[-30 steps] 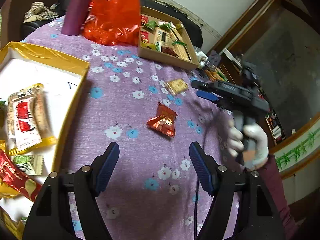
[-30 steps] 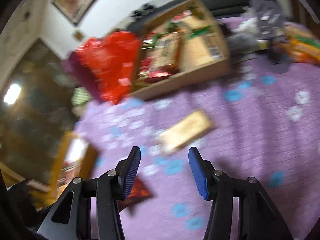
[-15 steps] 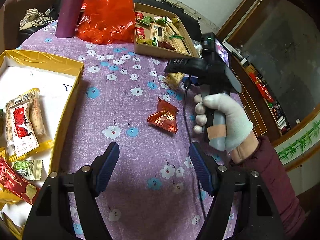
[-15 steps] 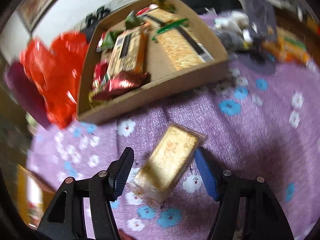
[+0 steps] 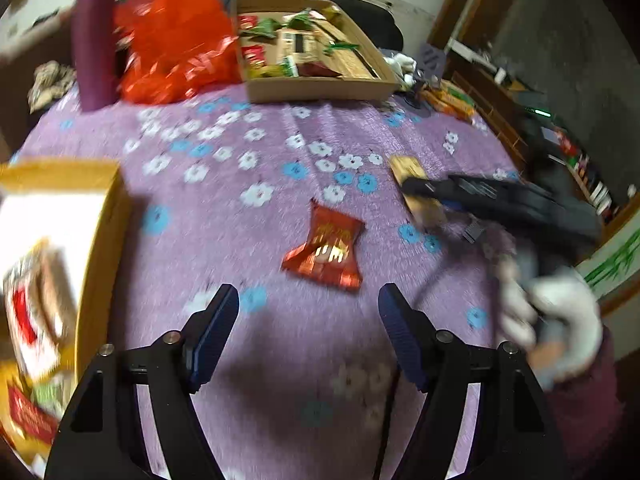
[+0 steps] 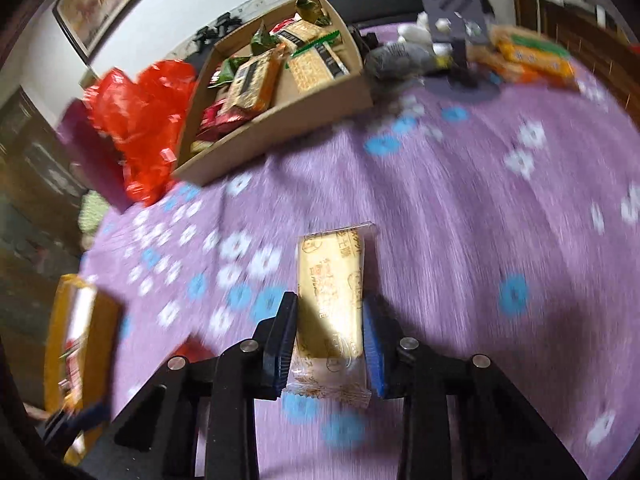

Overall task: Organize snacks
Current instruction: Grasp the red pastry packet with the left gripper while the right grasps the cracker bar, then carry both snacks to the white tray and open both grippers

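Right wrist view shows the right hand-held gripper closed down on a flat golden-yellow cracker packet in clear wrap, one blue pad on each long edge, with the packet's far end reaching forward over the purple flowered cloth that covers the counter. Gripping across the narrow width likely keeps the thin packet from folding, though whether it is lifted clear of the cloth I cannot tell. Beyond it sits a shallow brown cardboard tray already holding several wrapped snacks, which looks the probable destination. From the left wrist view, the left hand-held gripper hangs wide open and empty above the cloth, with a crinkled red foil snack packet lying just ahead of its fingers, a sensible next pick. A yellow-rimmed box with more packets stands at the left edge. A red plastic bag and a tall purple cylinder crowd the far side beside the tray. Dark wooden furniture and a pale wall ring the room; both views are blurred.
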`<state>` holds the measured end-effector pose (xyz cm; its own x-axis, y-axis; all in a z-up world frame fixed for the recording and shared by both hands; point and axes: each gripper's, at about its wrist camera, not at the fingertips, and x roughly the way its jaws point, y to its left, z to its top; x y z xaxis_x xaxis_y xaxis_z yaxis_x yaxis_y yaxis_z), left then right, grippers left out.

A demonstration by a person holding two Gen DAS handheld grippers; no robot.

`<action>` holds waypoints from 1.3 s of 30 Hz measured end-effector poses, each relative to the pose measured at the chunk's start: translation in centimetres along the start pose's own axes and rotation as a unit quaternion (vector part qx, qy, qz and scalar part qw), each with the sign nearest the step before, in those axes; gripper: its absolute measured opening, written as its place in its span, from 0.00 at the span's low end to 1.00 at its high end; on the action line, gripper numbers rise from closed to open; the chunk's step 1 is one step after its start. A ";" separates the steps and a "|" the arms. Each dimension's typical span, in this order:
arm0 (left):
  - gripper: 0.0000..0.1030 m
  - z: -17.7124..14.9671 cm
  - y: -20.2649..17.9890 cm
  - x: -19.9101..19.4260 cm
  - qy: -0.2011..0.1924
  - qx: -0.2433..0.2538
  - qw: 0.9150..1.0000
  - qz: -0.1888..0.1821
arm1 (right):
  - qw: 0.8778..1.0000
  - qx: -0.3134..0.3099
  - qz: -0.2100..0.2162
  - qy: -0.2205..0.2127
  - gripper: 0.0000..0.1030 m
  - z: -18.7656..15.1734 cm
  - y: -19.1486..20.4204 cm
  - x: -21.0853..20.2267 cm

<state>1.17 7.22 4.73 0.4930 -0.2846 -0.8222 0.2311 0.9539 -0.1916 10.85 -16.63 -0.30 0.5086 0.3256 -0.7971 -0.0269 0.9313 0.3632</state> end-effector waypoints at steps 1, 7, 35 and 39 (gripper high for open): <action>0.70 0.5 -0.4 0.5 -0.003 0.013 1.000 0.007 | 1.000 0.005 0.020 0.000 0.31 -0.8 -0.4 -0.9; 0.70 2.6 -1.7 4.3 0.004 0.079 0.995 0.061 | 0.998 0.004 0.064 -0.009 0.26 -2.1 -0.4 -1.2; 0.29 0.2 -0.6 3.2 -0.016 0.017 0.999 0.036 | 0.986 -0.152 -0.059 -0.033 0.48 -4.6 5.4 0.7; 0.29 -0.7 0.3 0.4 -0.044 -0.013 0.999 0.021 | 0.984 -0.156 -0.075 -0.043 0.33 -4.9 5.3 0.6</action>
<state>0.80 7.45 3.99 0.5741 -0.2495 -0.7799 0.1870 0.9672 -0.1718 6.81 -10.73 -1.17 0.5973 0.1789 -0.7818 -0.2024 0.9769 0.0690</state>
